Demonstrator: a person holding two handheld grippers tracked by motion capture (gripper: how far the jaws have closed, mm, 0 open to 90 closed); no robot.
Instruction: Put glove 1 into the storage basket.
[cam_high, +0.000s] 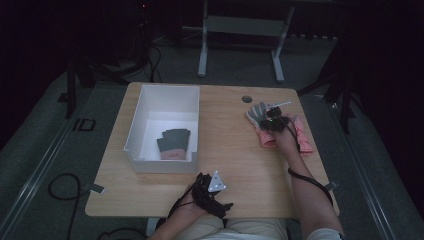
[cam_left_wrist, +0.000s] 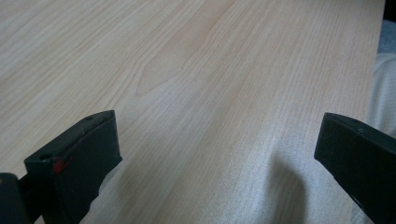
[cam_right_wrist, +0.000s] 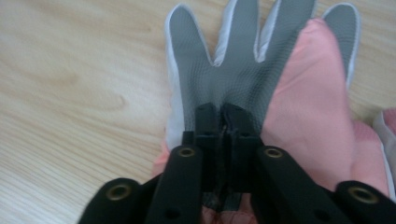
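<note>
- Pinching the grey-palmed glove (cam_right_wrist: 243, 70) at its palm, the right gripper (cam_high: 274, 123) has its jaws closed tight on the fabric, near the table's (cam_high: 240, 150) far right corner.
- The glove's fingers point away from the jaws toward the far edge; it lies on pink gloves (cam_right_wrist: 317, 116).
- The white bin (cam_high: 150, 145), already holding a glove, sits well apart toward the left edge.
- The left gripper (cam_high: 212, 192) rests wide open at the near edge, holding nothing.
</note>
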